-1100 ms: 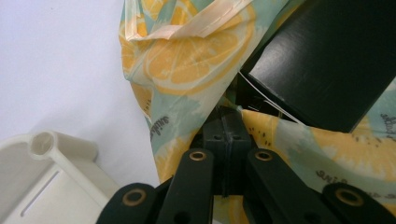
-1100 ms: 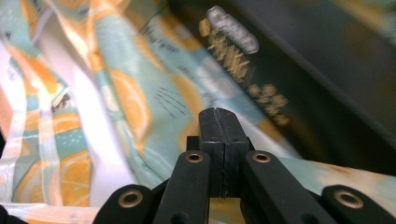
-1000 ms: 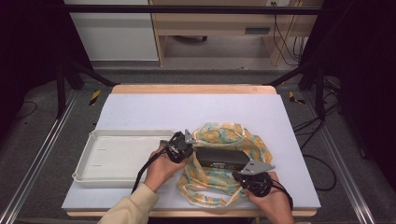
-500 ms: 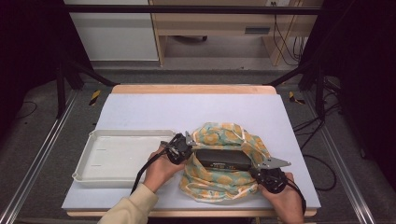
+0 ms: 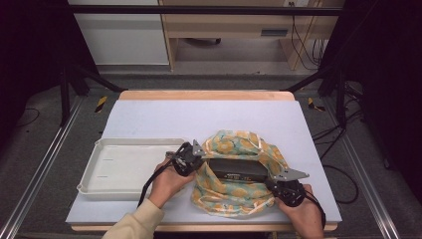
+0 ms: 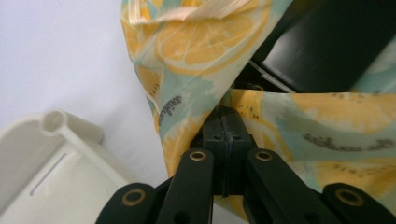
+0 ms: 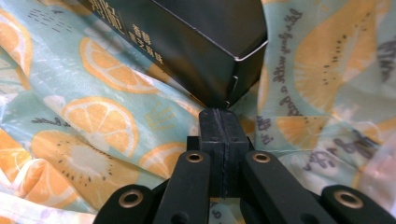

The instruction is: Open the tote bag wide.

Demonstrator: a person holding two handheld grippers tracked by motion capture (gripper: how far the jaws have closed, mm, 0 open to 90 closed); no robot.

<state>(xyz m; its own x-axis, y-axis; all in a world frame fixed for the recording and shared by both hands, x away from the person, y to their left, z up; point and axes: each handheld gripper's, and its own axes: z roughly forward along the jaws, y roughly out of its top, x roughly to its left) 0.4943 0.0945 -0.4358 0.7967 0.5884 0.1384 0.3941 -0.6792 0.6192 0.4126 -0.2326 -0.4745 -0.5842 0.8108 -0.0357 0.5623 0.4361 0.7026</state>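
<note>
A thin bag (image 5: 234, 195) printed with orange slices and kiwi lies at the front of the table with a long black box (image 5: 238, 169) in its mouth. My left gripper (image 5: 196, 154) is at the bag's left rim, shut on the fabric (image 6: 219, 100). At the bag's right front my right gripper (image 5: 272, 182) is also shut, pinching the cloth (image 7: 154, 121) just under the black box's corner (image 7: 224, 79). The bag's mouth is stretched between the two grippers. A hand holds each gripper from below.
A shallow white tray (image 5: 124, 167) sits left of the bag, close beside my left gripper. The pale table top (image 5: 209, 117) stretches behind the bag to a wooden back edge. Dark frame legs and cables stand beyond the table's sides.
My right gripper has shifted to the right with the bag's edge, stretching the mouth wider so more of the black box shows. The left gripper has stayed put.
</note>
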